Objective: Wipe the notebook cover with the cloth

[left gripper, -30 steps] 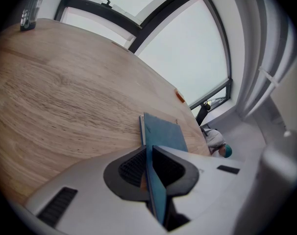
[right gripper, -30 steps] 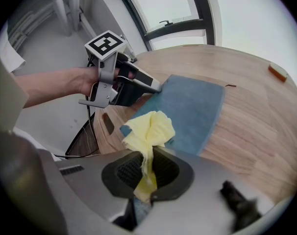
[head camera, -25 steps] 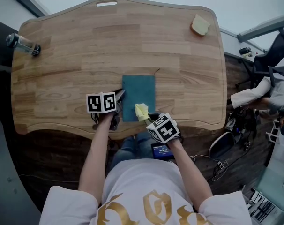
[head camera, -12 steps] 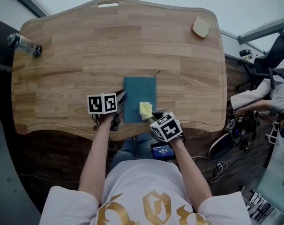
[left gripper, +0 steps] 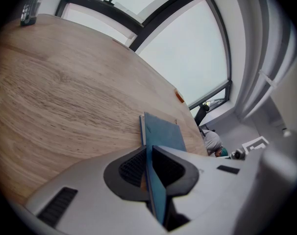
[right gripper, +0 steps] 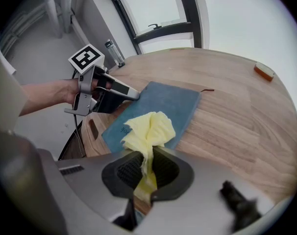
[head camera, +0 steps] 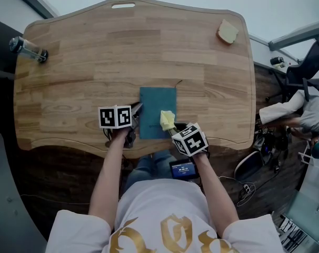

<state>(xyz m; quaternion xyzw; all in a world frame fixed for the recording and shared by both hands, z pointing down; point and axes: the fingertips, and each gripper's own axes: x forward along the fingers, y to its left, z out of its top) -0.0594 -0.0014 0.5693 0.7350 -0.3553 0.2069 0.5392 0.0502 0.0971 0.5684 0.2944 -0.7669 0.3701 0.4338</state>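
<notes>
A teal notebook (head camera: 158,112) lies near the front edge of the wooden table (head camera: 96,62). My left gripper (head camera: 134,113) is shut on the notebook's left edge; in the left gripper view the cover (left gripper: 160,133) runs edge-on between the jaws. My right gripper (head camera: 172,128) is shut on a crumpled yellow cloth (head camera: 167,119), which rests on the notebook's near right part. In the right gripper view the cloth (right gripper: 148,131) bunches out of the jaws over the notebook (right gripper: 160,106), with the left gripper (right gripper: 131,95) beyond it.
A glass bottle (head camera: 26,49) lies at the table's far left. A tan sponge-like piece (head camera: 228,31) sits at the far right corner. A person in grey (head camera: 296,109) sits beyond the table's right side, near cables on the floor.
My right gripper has slid the yellow cloth to the right and slightly away across the notebook's near part. The left gripper has stayed where it was on the notebook's edge.
</notes>
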